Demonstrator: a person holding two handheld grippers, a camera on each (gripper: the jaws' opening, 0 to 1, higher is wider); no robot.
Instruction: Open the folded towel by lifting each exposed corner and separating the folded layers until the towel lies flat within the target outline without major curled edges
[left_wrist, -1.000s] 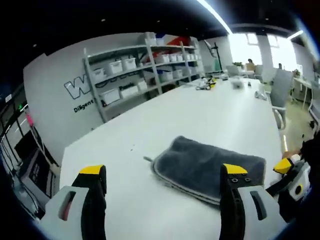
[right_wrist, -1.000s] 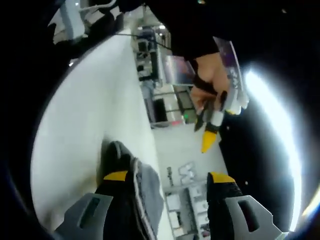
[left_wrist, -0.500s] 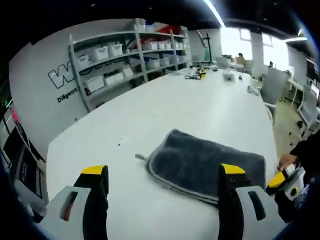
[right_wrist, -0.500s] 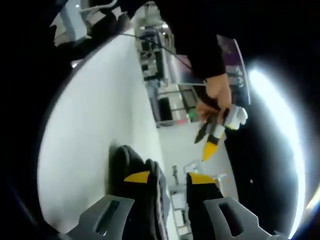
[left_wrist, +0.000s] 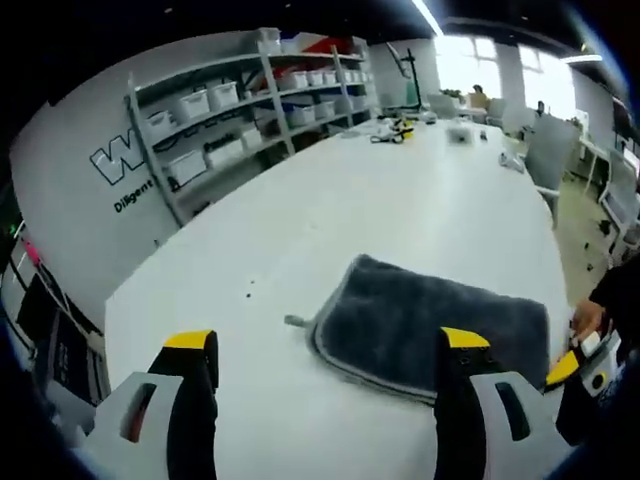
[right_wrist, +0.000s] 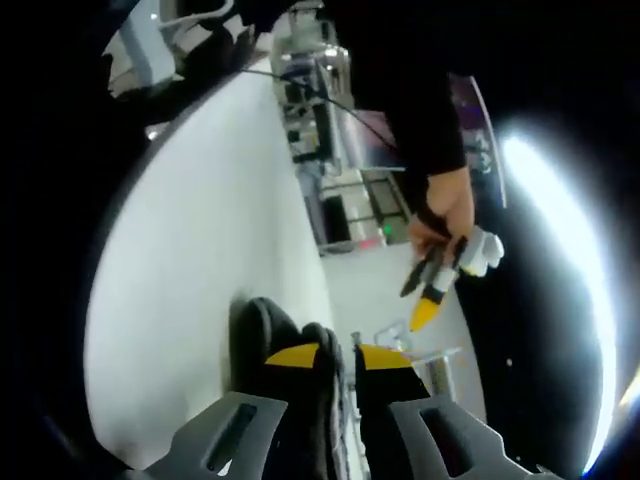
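Observation:
A folded dark grey towel (left_wrist: 430, 325) lies on the white table (left_wrist: 300, 220), with a small tab sticking out at its near left corner. My left gripper (left_wrist: 327, 345) hovers above the table in front of the towel, jaws wide apart and nothing between them. At the towel's right end, my right gripper (left_wrist: 585, 365) comes in with a hand on it. In the right gripper view, the right gripper (right_wrist: 340, 357) has its yellow-tipped jaws drawn together on the edge of the towel (right_wrist: 262, 325). The left gripper (right_wrist: 440, 285) shows beyond, held in a hand.
Grey shelves with white bins (left_wrist: 230, 110) stand along the wall behind the table. Small items (left_wrist: 400, 128) lie at the table's far end, and a chair (left_wrist: 545, 150) stands at its right. The table's left edge (left_wrist: 110, 310) drops off near the left jaw.
The right gripper's jaws have gone from wide apart to shut on the towel's edge. The left gripper stays open; its view has only shifted a little. The towel has not moved.

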